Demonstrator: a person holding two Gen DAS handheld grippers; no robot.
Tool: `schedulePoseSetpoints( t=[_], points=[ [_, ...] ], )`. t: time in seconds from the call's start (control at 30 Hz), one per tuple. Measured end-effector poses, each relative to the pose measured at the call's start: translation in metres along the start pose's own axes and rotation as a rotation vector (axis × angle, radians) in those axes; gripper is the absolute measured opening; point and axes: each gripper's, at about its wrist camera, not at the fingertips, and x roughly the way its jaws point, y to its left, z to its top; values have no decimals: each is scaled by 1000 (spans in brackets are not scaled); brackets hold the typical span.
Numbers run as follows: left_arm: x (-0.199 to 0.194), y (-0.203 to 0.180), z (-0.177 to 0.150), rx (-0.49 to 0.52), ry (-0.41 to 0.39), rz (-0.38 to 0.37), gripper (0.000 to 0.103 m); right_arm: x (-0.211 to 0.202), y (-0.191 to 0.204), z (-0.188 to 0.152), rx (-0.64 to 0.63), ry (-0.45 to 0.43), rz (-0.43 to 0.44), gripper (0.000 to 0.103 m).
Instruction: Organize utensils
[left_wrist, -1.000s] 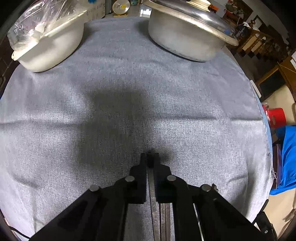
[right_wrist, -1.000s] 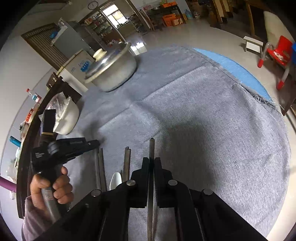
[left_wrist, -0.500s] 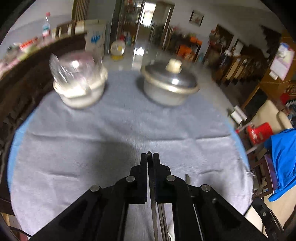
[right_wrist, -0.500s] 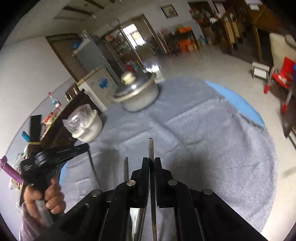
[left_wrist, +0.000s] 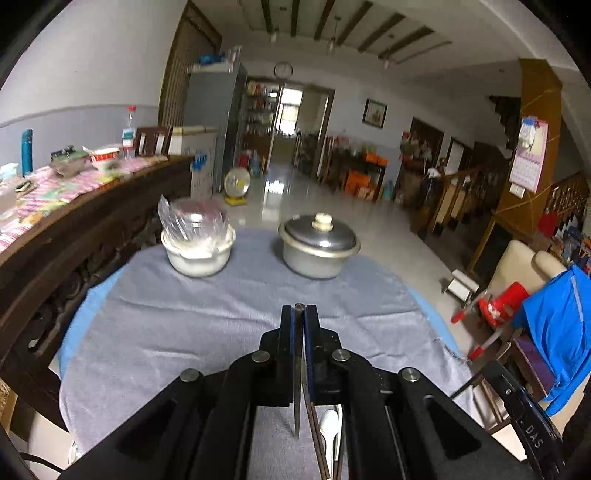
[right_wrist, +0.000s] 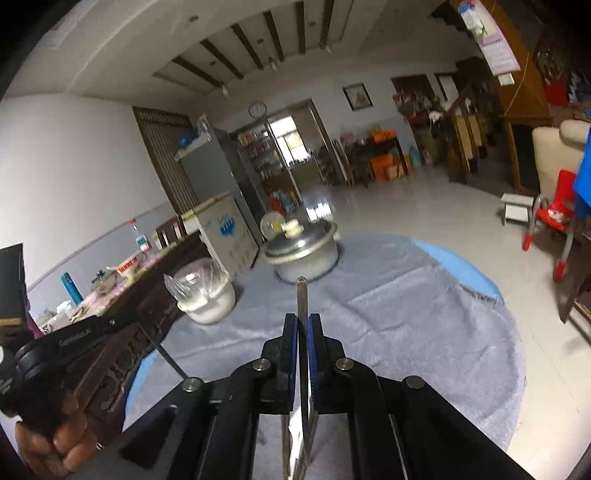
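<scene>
Clamping a thin metal utensil edge-on, the left gripper (left_wrist: 299, 308) has its jaws pressed together on the strip. That left utensil (left_wrist: 296, 398) runs along the gripper's own line, its blunt top just showing between the tips at frame centre and its lower end tapering to a point toward the bottom of the frame. Below it, on the grey cloth (left_wrist: 177, 332), lie 2 dark chopsticks (left_wrist: 318, 443) and a white spoon (left_wrist: 328, 428), all with their long axes running up and down the frame.

The right gripper (right_wrist: 302, 317) is likewise closed on a flat metal strip. This right utensil (right_wrist: 301, 295) points straight ahead along the fingers, its pointed tip standing past them toward the pot (right_wrist: 306, 254) at the far edge of the cloth. What kind of utensil either strip is, I cannot tell.

At lower left of the right view a hand (right_wrist: 44, 443) holds the other gripper's black handle, with a thin dark rod slanting down from it; pale lettering on that handle is too blurred to read. In the lower right of the left view, "DAS" can be read on a black bar (left_wrist: 532, 439).

A white bowl (left_wrist: 199, 254) covered in clear plastic stands left of the lidded pot, apart from it. A white chest (right_wrist: 225, 229) behind shows a blue mark, unreadable.
</scene>
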Motion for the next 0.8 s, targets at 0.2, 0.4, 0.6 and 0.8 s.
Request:
schedulePoseSetpoints(
  t=[0.2, 0.4, 0.6, 0.8],
  points=[
    [-45, 6, 12, -16, -72, -42, 5, -42, 19, 15, -29, -107, 37, 6],
    [-86, 9, 14, -25, -102, -96, 5, -77, 30, 22, -41, -146, 101, 6],
    [-124, 13, 14, -32, -137, -143, 5, -106, 42, 24, -65, -188, 145, 6],
    [-148, 13, 10, -30, -136, -199, 5, -120, 46, 20, -61, -171, 187, 6]
  ],
)
